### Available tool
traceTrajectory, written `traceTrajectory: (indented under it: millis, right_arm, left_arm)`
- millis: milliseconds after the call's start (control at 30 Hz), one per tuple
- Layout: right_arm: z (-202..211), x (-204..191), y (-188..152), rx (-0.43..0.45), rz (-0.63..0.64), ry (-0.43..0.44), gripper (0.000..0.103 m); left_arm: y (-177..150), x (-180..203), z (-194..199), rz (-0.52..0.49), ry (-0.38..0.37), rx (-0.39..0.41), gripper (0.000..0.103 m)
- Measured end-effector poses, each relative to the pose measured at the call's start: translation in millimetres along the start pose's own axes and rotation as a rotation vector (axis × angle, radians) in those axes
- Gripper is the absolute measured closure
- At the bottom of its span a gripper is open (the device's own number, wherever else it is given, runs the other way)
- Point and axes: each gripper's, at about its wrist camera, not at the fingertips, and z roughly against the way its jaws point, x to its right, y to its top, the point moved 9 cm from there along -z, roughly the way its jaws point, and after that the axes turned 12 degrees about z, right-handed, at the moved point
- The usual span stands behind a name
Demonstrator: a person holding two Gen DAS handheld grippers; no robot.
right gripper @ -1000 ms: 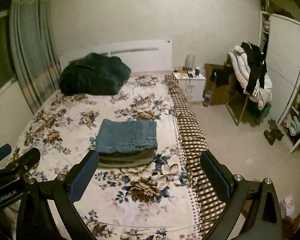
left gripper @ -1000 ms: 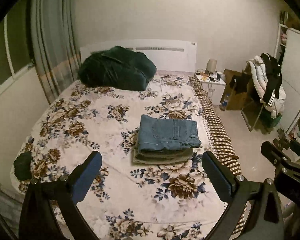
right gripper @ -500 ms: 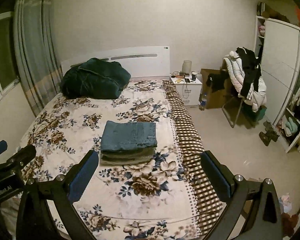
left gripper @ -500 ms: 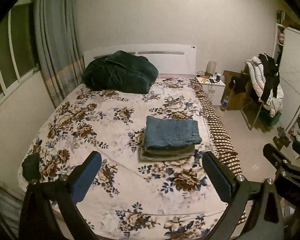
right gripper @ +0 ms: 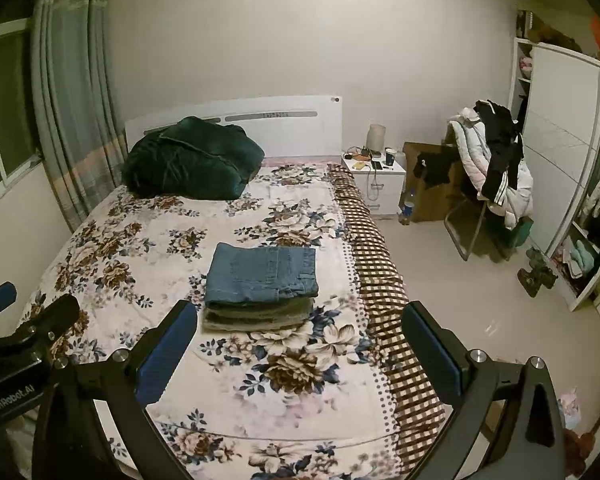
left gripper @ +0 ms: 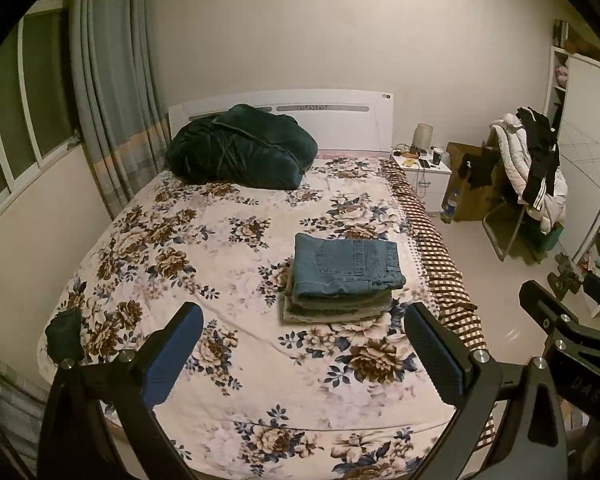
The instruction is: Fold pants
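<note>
Jeans (left gripper: 346, 267), folded into a neat blue rectangle, are lying on top of a small stack of folded pants (left gripper: 336, 310) in olive and grey tones. Stack is sitting on the floral bedspread (left gripper: 220, 248), toward the right side of the bed, near the brown checkered edge (left gripper: 440, 264).

Left gripper (left gripper: 302, 354) is hovering above the foot of the bed, jaws spread wide apart, holding nothing, well clear of the stack. Right gripper (right gripper: 300, 354) is doing the same: jaws wide apart, nothing between them, not touching the cloth. Each gripper is showing at the edge of the other's view.

Dark green duvet bundle (left gripper: 240, 148) is resting against the white headboard (left gripper: 340, 120). White nightstand (left gripper: 424, 176) is standing just beside the bed with a lamp and small clutter on it. Chair draped with clothes (left gripper: 532, 176) is standing near the wardrobe. Curtains (left gripper: 112, 92) are hanging by the window at left.
</note>
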Motion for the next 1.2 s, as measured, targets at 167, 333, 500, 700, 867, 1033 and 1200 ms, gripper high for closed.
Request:
traceTrajectory:
  millis: [167, 333, 500, 700, 867, 1033, 1200]
  right_arm:
    - [-3, -1, 1, -0.008, 0.002, 0.012, 0.000]
    - [-3, -5, 3, -0.009, 0.012, 0.023, 0.000]
    - [-2, -5, 2, -0.007, 0.008, 0.024, 0.000]
    - [-3, -5, 1, -0.008, 0.009, 0.024, 0.000]
    - [-3, -5, 1, -0.008, 0.009, 0.027, 0.000]
    - [-2, -4, 0, -0.004, 0.006, 0.024, 0.000]
    - [-1, -4, 0, -0.002, 0.003, 0.023, 0.000]
  left_arm:
    - [1, 0, 4, -0.001, 0.003, -0.003, 0.000]
    - [1, -3, 5, 0.005, 0.009, 0.000, 0.000]
    - [0, -5, 7, 0.011, 0.013, 0.002, 0.000]
    - [-1, -6, 8, 0.015, 0.016, 0.001, 0.000]
    - [-1, -7, 9, 0.014, 0.017, 0.006, 0.000]
    - [-1, -8, 10, 0.018, 0.018, 0.007, 0.000]
    - [1, -10, 13, 0.024, 0.023, 0.012, 0.000]
